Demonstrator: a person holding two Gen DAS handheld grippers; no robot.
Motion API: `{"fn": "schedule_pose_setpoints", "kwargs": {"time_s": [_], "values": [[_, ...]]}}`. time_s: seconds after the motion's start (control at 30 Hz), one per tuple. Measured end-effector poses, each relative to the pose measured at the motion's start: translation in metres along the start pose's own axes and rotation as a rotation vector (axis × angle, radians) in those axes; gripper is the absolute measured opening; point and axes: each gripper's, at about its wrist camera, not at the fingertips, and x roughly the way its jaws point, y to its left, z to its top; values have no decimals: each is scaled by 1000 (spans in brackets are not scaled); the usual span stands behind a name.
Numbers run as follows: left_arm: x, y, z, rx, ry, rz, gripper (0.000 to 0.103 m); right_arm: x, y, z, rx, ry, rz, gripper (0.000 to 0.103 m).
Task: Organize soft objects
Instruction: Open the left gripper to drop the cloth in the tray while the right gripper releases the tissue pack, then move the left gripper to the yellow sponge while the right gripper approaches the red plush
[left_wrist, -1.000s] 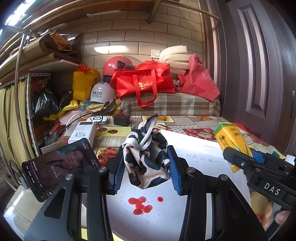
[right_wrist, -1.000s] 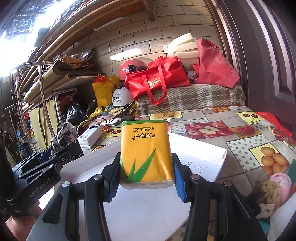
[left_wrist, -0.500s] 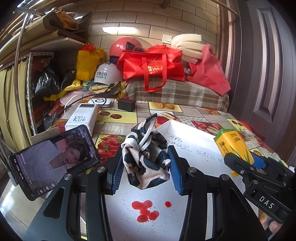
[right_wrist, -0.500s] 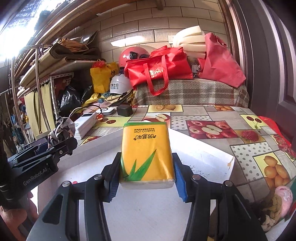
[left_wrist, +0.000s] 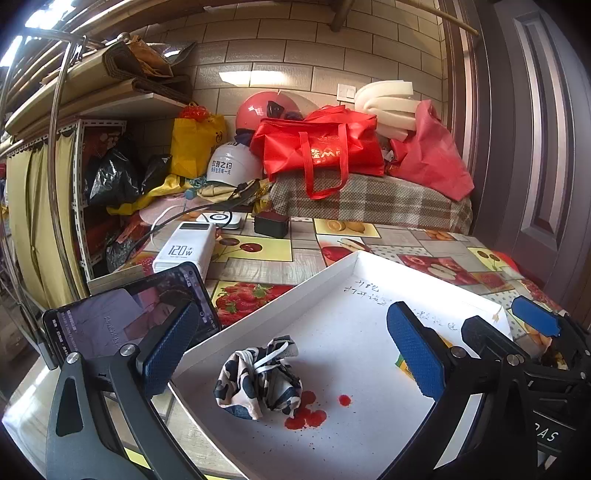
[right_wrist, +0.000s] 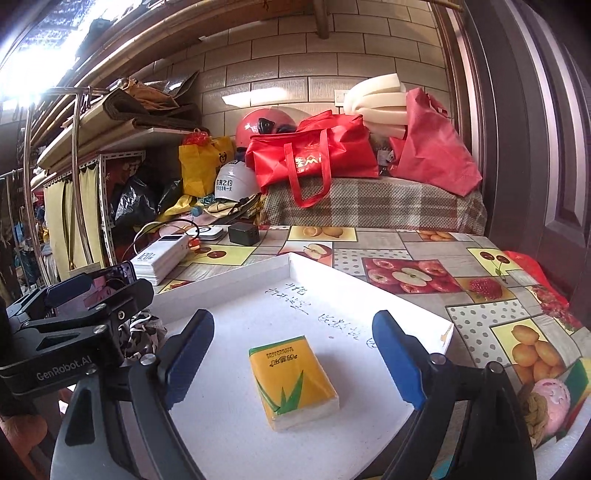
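Note:
A crumpled black-and-white spotted cloth (left_wrist: 258, 376) lies in the white tray (left_wrist: 266, 314), beside red stains. My left gripper (left_wrist: 291, 354) is open and empty, its pads wide on either side of the cloth. A yellow tissue pack (right_wrist: 291, 380) lies flat in the same tray (right_wrist: 229, 284). My right gripper (right_wrist: 291, 362) is open and empty around the pack. A corner of the pack (left_wrist: 402, 363) shows in the left wrist view behind my left gripper's right pad. The cloth (right_wrist: 147, 332) peeks out behind the left gripper's body in the right wrist view.
A phone (left_wrist: 125, 317) and a white power bank (left_wrist: 184, 251) sit left of the tray. A black charger (left_wrist: 271, 225), red bags (left_wrist: 321, 147), helmets (left_wrist: 232, 166) and a plaid-covered pile (left_wrist: 369, 203) stand at the back. A pink soft toy (right_wrist: 550, 402) lies at the right on the fruit-patterned tablecloth (right_wrist: 406, 273).
Both grippers opened and let go: the spotted cloth and the tissue pack dropped from the pads onto the tray floor. Both grippers sit lower and closer to the tray.

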Motion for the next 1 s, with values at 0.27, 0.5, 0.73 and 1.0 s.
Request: {"fn": "schedule_pose_setpoints", "kwargs": {"time_s": [0.27, 0.5, 0.73, 1.0], "values": [[-17, -8, -4, 45, -69, 36, 103, -14, -4, -2, 18, -72, -2, 88], [-26, -14, -8, 56, -70, 39, 103, -25, -2, -7, 3, -81, -5, 88], [-40, -20, -14, 63, -70, 36, 103, -43, -3, -15, -18, -76, 19, 88], [-61, -47, -25, 112, -50, -48, 103, -87, -23, -32, -64, -62, 45, 88]]}}
